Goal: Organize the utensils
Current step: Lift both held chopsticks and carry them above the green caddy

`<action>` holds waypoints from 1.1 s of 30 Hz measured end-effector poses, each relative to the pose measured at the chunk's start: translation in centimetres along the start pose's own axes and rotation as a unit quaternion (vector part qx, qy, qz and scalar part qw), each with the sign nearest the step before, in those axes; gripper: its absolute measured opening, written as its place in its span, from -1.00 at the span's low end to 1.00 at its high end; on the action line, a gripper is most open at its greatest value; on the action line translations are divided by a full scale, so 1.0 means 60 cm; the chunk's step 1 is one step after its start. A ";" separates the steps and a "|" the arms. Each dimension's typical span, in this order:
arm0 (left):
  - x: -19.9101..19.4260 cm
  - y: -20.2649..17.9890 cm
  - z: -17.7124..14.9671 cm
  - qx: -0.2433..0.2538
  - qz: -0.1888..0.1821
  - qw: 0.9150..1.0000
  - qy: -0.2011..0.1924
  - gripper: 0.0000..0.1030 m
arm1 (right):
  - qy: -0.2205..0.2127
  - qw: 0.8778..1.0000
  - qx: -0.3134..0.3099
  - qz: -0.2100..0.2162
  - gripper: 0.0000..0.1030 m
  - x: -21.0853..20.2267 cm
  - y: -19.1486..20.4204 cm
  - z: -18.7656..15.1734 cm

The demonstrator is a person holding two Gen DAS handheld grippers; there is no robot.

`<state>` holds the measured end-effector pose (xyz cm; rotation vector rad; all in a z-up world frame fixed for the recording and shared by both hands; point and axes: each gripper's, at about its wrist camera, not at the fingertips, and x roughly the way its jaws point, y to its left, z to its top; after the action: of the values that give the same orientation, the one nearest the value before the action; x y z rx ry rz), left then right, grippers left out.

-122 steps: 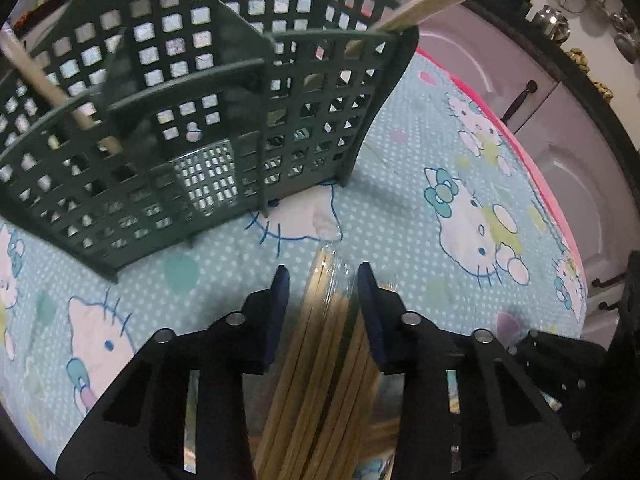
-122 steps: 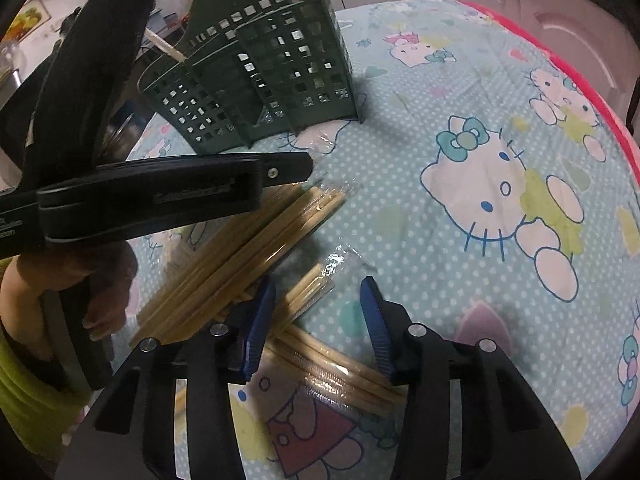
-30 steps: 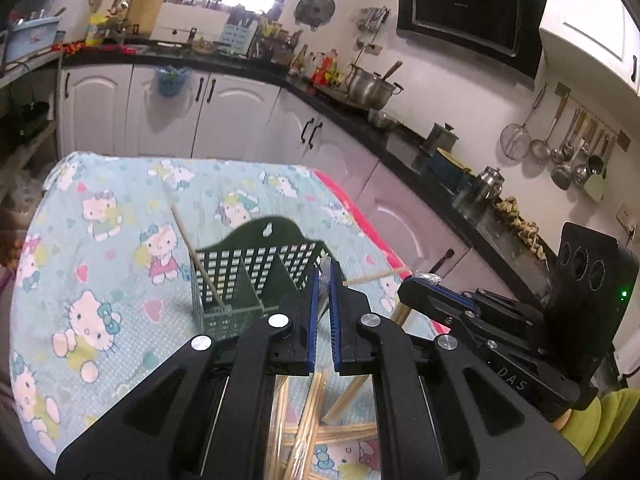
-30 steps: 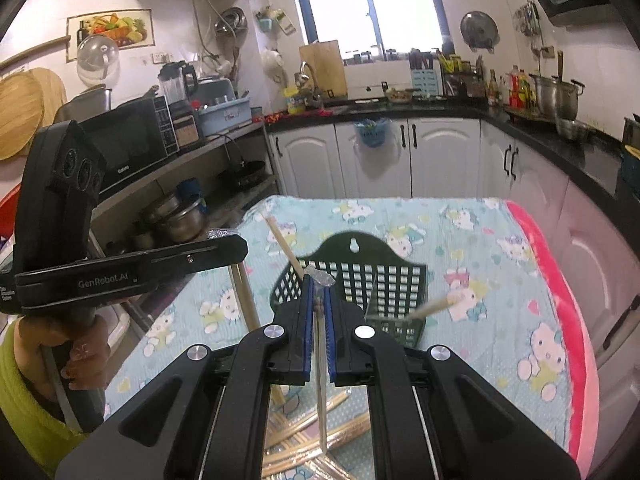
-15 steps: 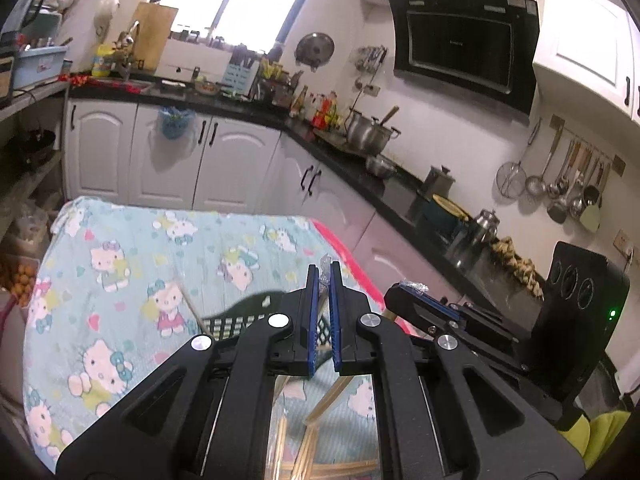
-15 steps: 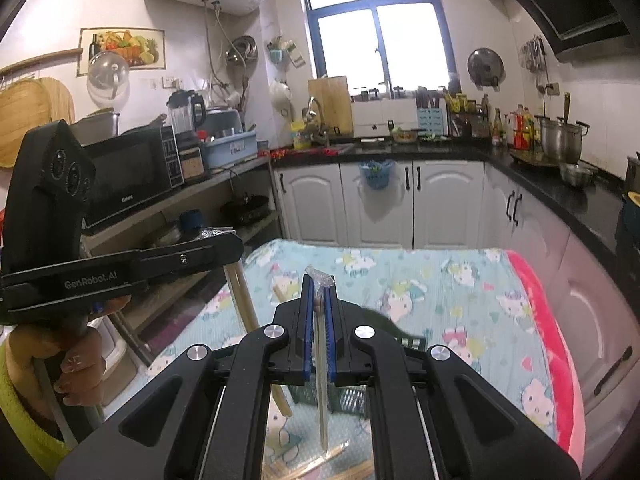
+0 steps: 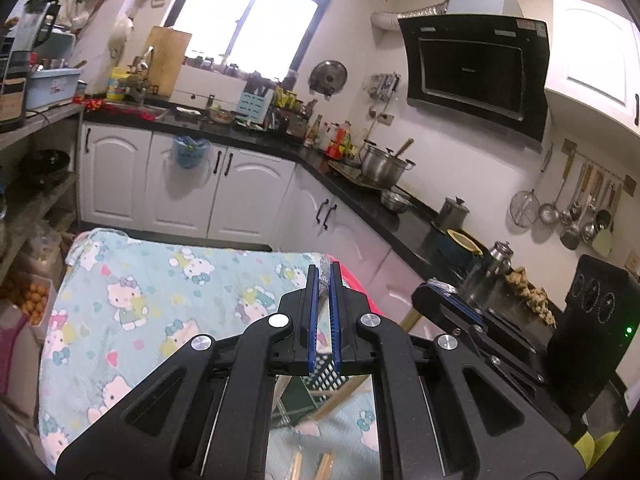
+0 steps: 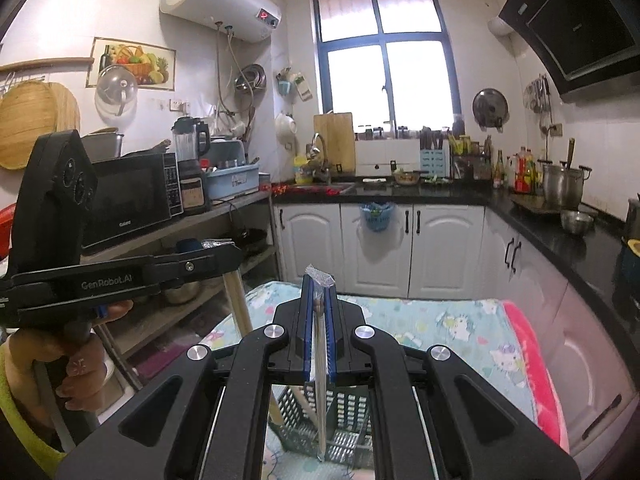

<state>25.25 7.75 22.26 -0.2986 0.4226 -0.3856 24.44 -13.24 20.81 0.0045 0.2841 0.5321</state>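
The left gripper [image 7: 324, 270] has its blue-padded jaws narrowed onto the crinkled top of a clear plastic-wrapped pair of wooden chopsticks [image 7: 325, 267], raised higher than a second ago. The dark green perforated plastic utensil basket [image 7: 324, 370], fully visible then, now shows only below the jaws on the light blue cartoon-cat tablecloth [image 7: 160, 292]. More loose chopsticks [image 7: 297, 466] lie on the cloth at the bottom edge. The right gripper [image 8: 319, 280] is likewise clamped on a wrapped chopstick pair [image 8: 319, 380] — it hangs down over the basket, and this gripper too has lifted.
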 end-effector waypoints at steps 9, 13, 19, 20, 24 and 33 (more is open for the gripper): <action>0.011 0.018 0.006 -0.008 0.009 1.000 -0.023 -0.95 | -0.022 1.000 -0.011 -0.015 -0.89 0.024 -0.010 0.010; 0.025 0.027 -0.004 -0.012 0.013 1.000 -0.018 -0.95 | -0.022 0.999 -0.014 -0.019 -0.89 0.038 -0.012 0.005; 0.043 0.042 -0.022 -0.020 0.019 1.000 -0.012 -0.95 | -0.016 0.999 -0.015 -0.026 -0.89 0.055 -0.012 -0.004; 0.047 0.044 -0.026 -0.021 0.020 1.000 -0.010 -0.95 | -0.014 0.999 -0.015 -0.028 -0.89 0.059 -0.012 -0.007; 0.062 0.052 -0.038 -0.020 0.026 0.999 0.000 -0.95 | -0.009 0.999 -0.016 -0.031 -0.89 0.068 -0.016 -0.016; 0.086 0.072 -0.069 -0.025 0.027 0.999 0.014 -0.95 | 0.013 0.999 0.001 -0.033 -0.89 0.102 -0.026 -0.045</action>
<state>29.02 8.56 15.34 -0.3296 0.4678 -0.3267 29.52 -11.72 16.46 -0.0105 0.3099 0.4662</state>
